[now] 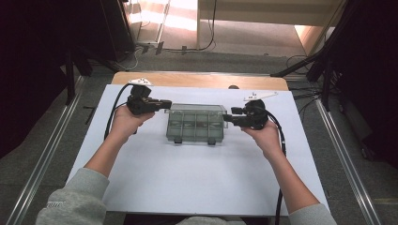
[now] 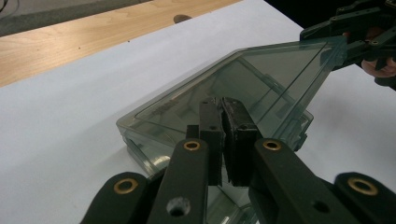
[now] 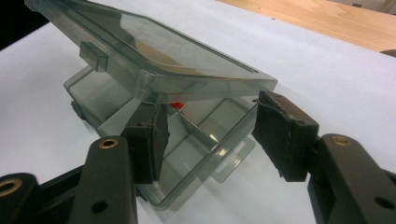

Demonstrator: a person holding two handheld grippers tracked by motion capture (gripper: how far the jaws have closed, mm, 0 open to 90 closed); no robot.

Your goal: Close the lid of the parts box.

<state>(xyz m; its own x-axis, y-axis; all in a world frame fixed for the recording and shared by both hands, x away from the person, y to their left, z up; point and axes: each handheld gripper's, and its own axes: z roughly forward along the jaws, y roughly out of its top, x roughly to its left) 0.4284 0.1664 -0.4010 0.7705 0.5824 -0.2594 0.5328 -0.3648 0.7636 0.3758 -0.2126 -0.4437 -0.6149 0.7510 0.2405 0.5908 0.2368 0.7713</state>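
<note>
A smoky-grey transparent plastic compartment box (image 1: 195, 124) sits near the middle of a white sheet (image 1: 202, 183) that covers the wooden tabletop (image 1: 202, 80); bare wood shows along the far edge. The hinged transparent lid (image 3: 154, 60) of the box is raised off the divided tray below and tilts up from its hinge side. The left gripper (image 1: 162, 104) is at the left end of the box, its fingers (image 2: 212, 126) pressed together, and in the left gripper view their tips lie against the lid's surface; whether any edge is pinched cannot be determined. The right gripper (image 1: 230, 117) is at the right end, its fingers (image 3: 285, 133) spread, one on either side of the tray's near corner and just under the lid's rim, not pressing on anything. A small red item (image 3: 176, 105) lies in one compartment beneath the lid. Two latch tabs (image 1: 177, 139) project from the box's near wall. Black cables (image 1: 115, 105) trail from each gripper across the sheet. Beyond the tabletop lie grey floor, loose cables and dark stand legs (image 1: 324, 51).
</note>
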